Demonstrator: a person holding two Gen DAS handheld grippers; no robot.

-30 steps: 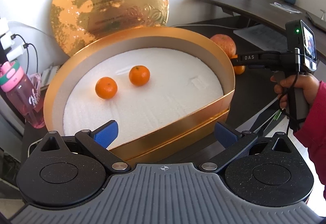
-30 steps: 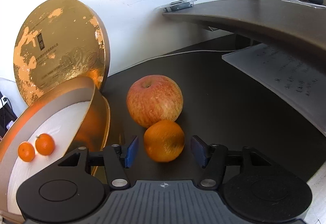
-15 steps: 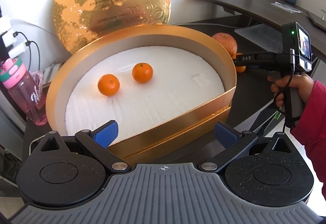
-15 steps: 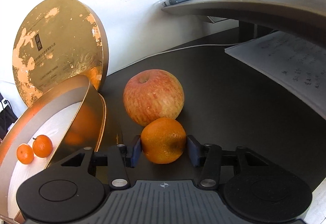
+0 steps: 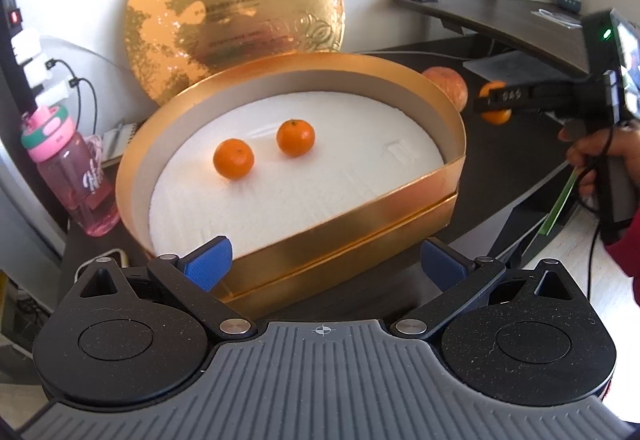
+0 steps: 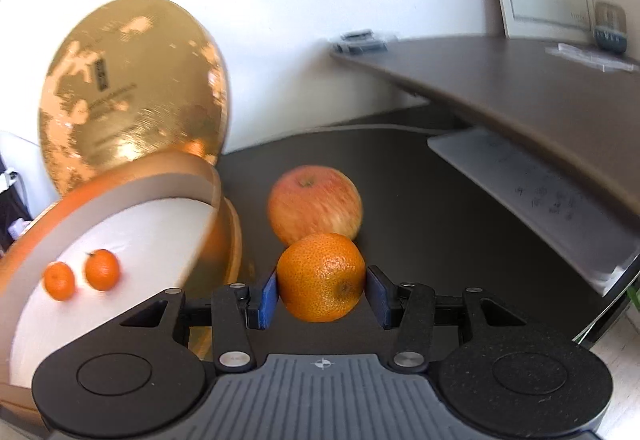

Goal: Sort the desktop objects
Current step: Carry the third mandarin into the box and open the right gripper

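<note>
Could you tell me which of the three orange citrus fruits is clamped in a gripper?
The large orange before the red apple, between the right gripper's blue pads; the two small mandarins lie loose in the gold box.

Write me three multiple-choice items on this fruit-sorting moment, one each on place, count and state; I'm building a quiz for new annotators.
1. Where does the red-yellow apple sit?
A. inside the round gold box
B. on the dark desk, just behind the held large orange
C. on the upper shelf

2. How many small orange mandarins lie on the white foam in the round gold box?
A. two
B. three
C. none

3. What is the state of the right gripper?
A. open and empty
B. shut on the apple
C. shut on the large orange

Answers:
1 B: the apple rests on the dark desk outside the box, right behind the orange.
2 A: two mandarins lie side by side on the foam.
3 C: both blue pads press the orange's sides; the jaws have just been closing on it.
</note>
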